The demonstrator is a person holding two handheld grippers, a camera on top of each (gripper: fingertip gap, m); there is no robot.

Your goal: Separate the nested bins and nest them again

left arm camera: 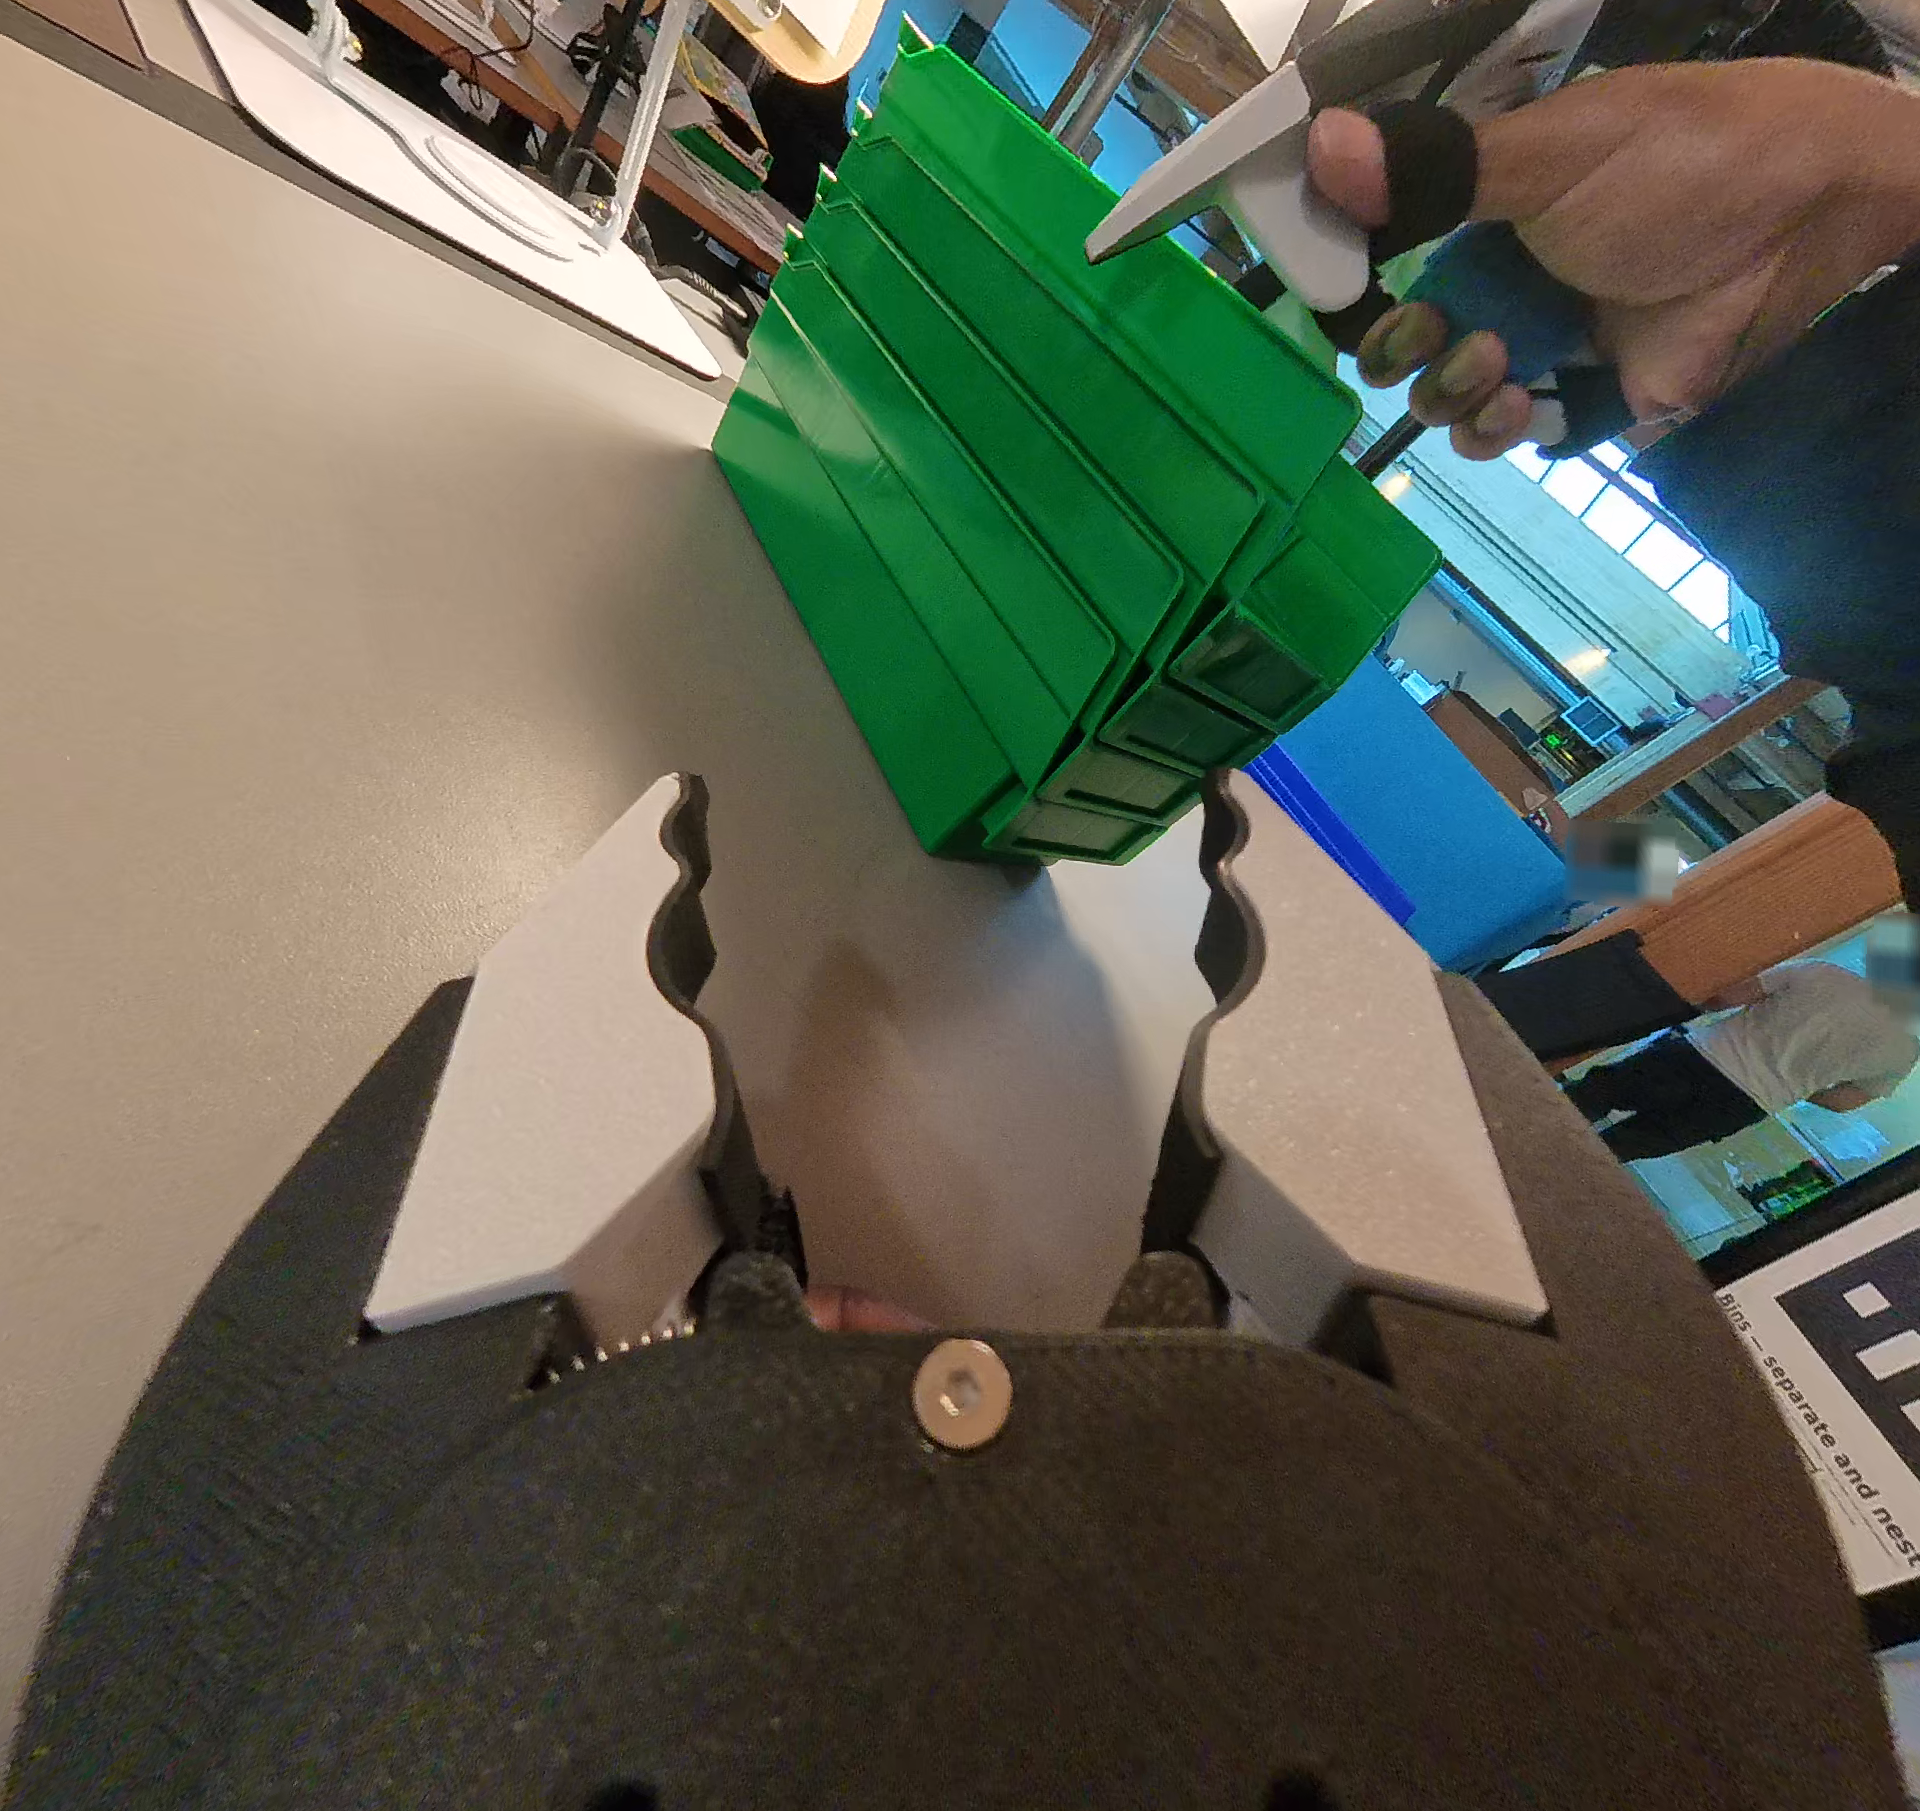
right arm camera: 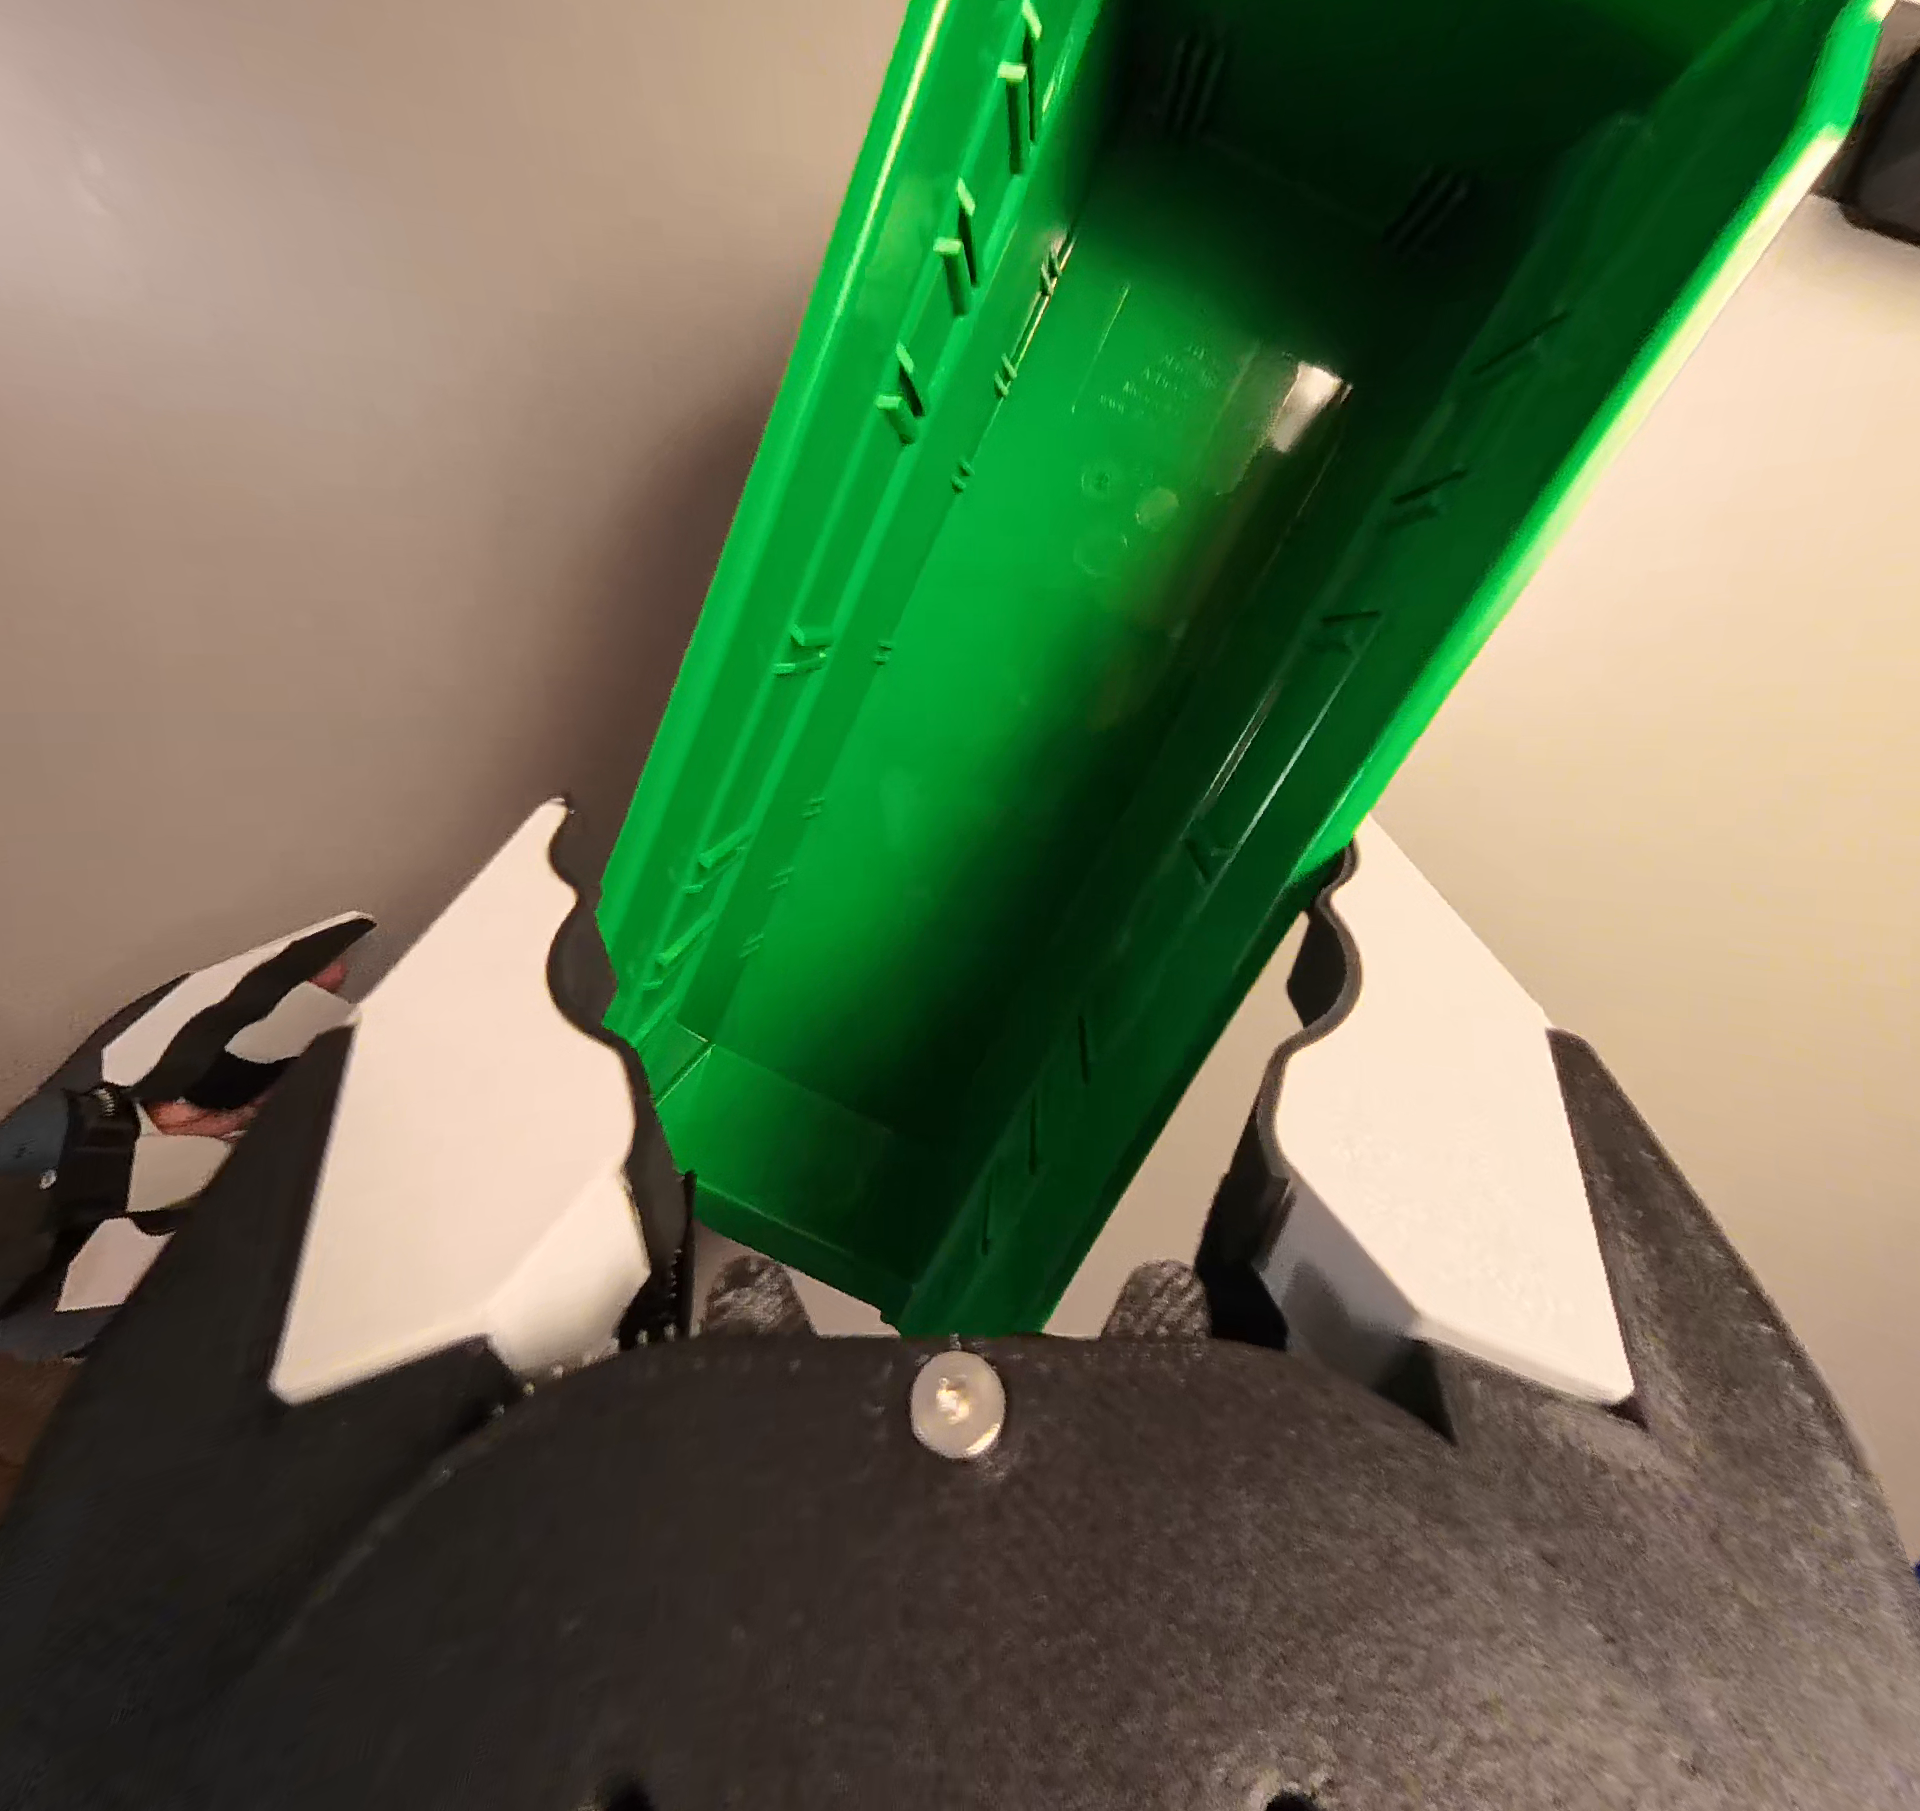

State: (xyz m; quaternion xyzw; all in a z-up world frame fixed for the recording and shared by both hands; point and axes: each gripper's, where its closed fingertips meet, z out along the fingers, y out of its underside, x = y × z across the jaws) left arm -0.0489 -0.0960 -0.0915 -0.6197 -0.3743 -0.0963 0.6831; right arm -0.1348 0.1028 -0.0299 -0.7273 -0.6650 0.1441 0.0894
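Here, green bin [right arm camera: 1091, 618] clamped between right claw [right arm camera: 956, 888] pads; left claw [left arm camera: 956, 826] apart.

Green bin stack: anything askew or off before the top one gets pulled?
Nothing damaged or spilled. The green bins sit nested but staggered, each rim stepped back from the one below, still on the grey table. The right gripper straddles the top bin slightly off-axis; left gripper is open, short of the stack.
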